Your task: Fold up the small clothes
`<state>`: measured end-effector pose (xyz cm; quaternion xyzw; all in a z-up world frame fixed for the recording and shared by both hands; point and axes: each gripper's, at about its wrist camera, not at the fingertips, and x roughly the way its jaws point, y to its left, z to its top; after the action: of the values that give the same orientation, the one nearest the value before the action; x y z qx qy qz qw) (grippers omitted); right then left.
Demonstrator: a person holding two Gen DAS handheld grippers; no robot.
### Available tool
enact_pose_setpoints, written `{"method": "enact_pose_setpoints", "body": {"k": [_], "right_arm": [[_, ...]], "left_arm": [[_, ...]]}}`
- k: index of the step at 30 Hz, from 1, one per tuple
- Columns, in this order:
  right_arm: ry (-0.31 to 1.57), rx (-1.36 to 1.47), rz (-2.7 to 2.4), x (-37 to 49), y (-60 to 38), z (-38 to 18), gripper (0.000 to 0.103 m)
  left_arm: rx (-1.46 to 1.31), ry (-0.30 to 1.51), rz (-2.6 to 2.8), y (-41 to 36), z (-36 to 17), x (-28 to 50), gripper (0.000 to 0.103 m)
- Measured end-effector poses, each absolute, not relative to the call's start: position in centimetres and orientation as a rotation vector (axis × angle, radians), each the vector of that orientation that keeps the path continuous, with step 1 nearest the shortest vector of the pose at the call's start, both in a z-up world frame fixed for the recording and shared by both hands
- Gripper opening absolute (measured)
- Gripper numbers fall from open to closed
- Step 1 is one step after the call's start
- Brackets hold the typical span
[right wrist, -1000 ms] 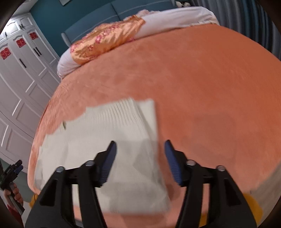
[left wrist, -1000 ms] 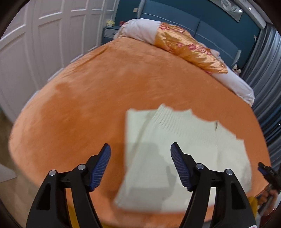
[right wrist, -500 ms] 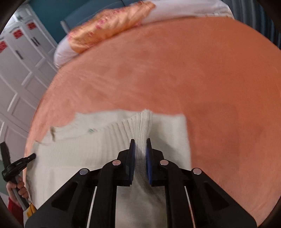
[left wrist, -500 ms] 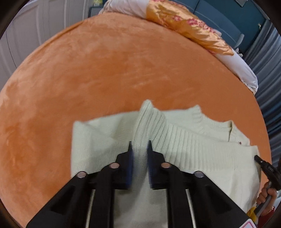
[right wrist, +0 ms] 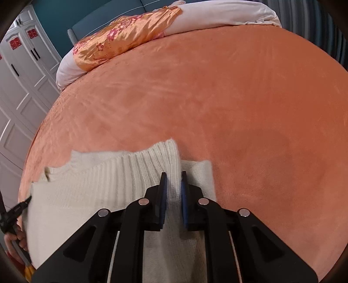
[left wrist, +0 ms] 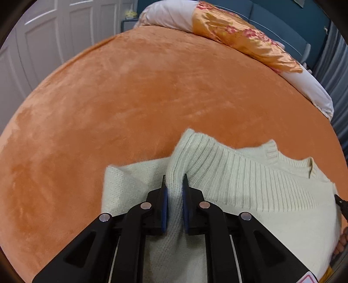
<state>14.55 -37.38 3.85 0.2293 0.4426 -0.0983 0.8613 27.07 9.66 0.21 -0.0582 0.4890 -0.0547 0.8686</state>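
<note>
Both grippers, left [left wrist: 174,185] and right [right wrist: 173,181], have just closed, each pinching a ribbed fold of the cream sweater [left wrist: 250,185] on the orange bedspread [left wrist: 141,98]; shallow pinches may slip when lifted.

A wide bed under a plush orange blanket [left wrist: 134,91] filled the room. Along its head edge lay a rolled white duvet [right wrist: 219,17] with an orange floral satin panel [left wrist: 243,41], against a padded teal headboard [left wrist: 280,28]. White panelled wardrobe doors [right wrist: 19,71] stood beside it, grey curtains [left wrist: 335,71] opposite.
</note>
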Motion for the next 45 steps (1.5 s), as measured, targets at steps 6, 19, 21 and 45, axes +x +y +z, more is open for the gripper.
{"method": "enact_pose_setpoints", "body": {"k": [6, 19, 21, 45], "right_arm": [[0.837, 0.434, -0.23, 11.4, -35.7, 9.1, 0.021], [1.015, 0.212, 0.212, 5.7, -16.6, 6.7, 0.017], [1.049, 0.22, 0.121, 4.5, -19.6, 5.7, 0.017], [0.921, 0.475, -0.221, 12.3, -36.4, 6.3, 0.063]], "left_arm": [[-0.029, 0.938, -0.074, 9.1, 5.1, 23.6, 0.022], [0.095, 1.057, -0.288, 1.1, 2.9, 11.7, 0.027], [0.083, 1.059, -0.272, 3.2, 2.8, 11.1, 0.026], [-0.223, 1.1, -0.147, 10.4, 3.3, 25.5, 0.063]]}}
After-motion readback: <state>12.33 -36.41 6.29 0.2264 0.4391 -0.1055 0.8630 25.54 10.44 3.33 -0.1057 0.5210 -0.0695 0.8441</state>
